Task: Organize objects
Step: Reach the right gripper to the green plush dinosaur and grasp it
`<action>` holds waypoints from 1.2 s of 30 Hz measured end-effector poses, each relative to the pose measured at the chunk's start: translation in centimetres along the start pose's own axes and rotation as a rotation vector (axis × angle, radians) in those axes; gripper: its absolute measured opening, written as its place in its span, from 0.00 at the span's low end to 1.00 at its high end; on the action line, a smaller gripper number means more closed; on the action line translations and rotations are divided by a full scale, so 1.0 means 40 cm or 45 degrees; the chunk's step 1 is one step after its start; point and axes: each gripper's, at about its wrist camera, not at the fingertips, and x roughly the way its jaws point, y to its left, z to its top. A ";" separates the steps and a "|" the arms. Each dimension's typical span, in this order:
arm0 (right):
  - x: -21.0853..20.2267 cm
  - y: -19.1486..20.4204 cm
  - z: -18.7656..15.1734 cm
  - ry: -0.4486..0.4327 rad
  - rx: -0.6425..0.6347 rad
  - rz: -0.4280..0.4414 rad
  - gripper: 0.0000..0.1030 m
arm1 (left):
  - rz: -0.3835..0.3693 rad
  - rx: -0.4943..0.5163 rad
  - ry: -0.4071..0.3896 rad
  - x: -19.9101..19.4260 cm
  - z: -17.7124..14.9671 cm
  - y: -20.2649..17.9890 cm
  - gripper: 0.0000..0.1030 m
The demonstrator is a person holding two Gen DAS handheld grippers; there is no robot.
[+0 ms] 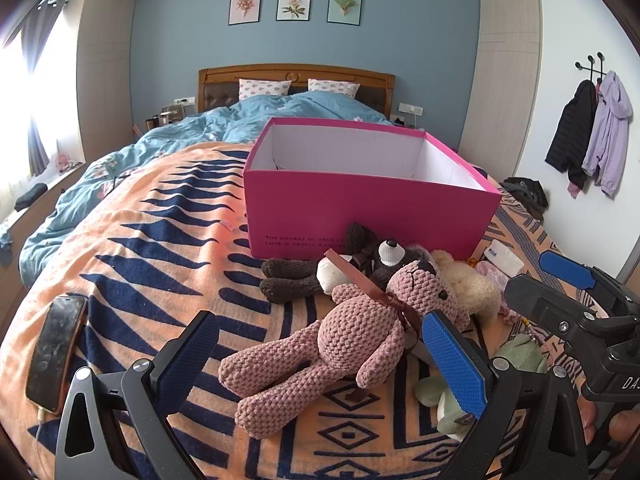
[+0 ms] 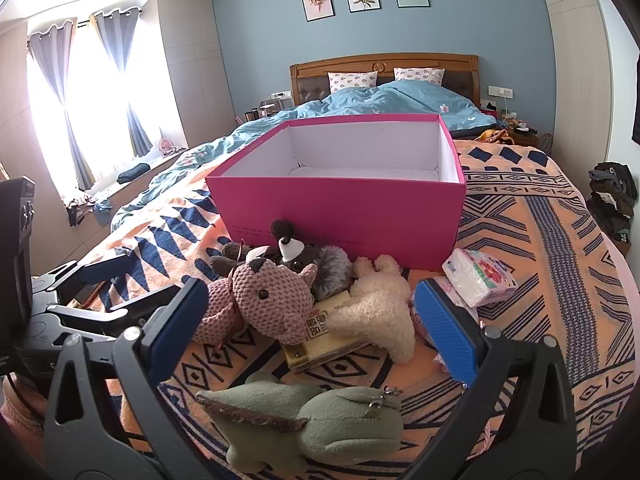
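Note:
An open, empty pink box stands on the orange patterned blanket. In front of it lie a pink knitted bear, a dark brown plush, a cream plush, a green plush, a yellow packet and a tissue pack. My left gripper is open around the pink bear's body, without gripping it. My right gripper is open and empty above the green plush; it also shows in the left wrist view.
A phone lies on the blanket at the left, with a cable. A blue duvet and pillows cover the far half of the bed. Coats hang on the right wall. A window sill with clutter runs along the left.

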 end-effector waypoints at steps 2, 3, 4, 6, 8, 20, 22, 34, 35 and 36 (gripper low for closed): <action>0.001 0.001 0.000 0.001 0.001 0.003 1.00 | -0.001 -0.002 -0.001 0.000 0.000 0.000 1.00; 0.001 0.001 -0.001 0.002 0.002 0.003 1.00 | -0.001 -0.004 -0.002 0.000 0.000 0.001 1.00; 0.001 0.001 -0.002 0.001 0.002 0.006 1.00 | 0.001 -0.003 -0.001 0.003 -0.002 -0.002 1.00; 0.002 0.001 -0.002 0.003 0.002 0.005 1.00 | 0.002 -0.002 0.000 0.006 -0.006 -0.003 1.00; 0.002 0.000 -0.004 0.002 0.007 0.006 1.00 | 0.000 -0.004 0.000 0.004 -0.003 -0.001 1.00; -0.005 -0.016 -0.017 0.019 0.018 0.029 1.00 | -0.025 0.006 0.009 0.003 -0.019 -0.002 1.00; -0.010 -0.031 -0.029 0.041 0.029 0.041 1.00 | -0.041 0.014 0.012 -0.001 -0.024 -0.002 1.00; -0.033 -0.122 -0.120 0.180 0.133 0.100 0.95 | -0.325 0.116 0.134 -0.013 -0.075 -0.034 1.00; -0.029 -0.124 -0.124 0.194 0.145 0.116 0.95 | -0.360 0.131 0.154 -0.010 -0.078 -0.042 1.00; -0.024 -0.124 -0.125 0.205 0.149 0.123 0.95 | -0.396 0.150 0.180 -0.004 -0.084 -0.052 1.00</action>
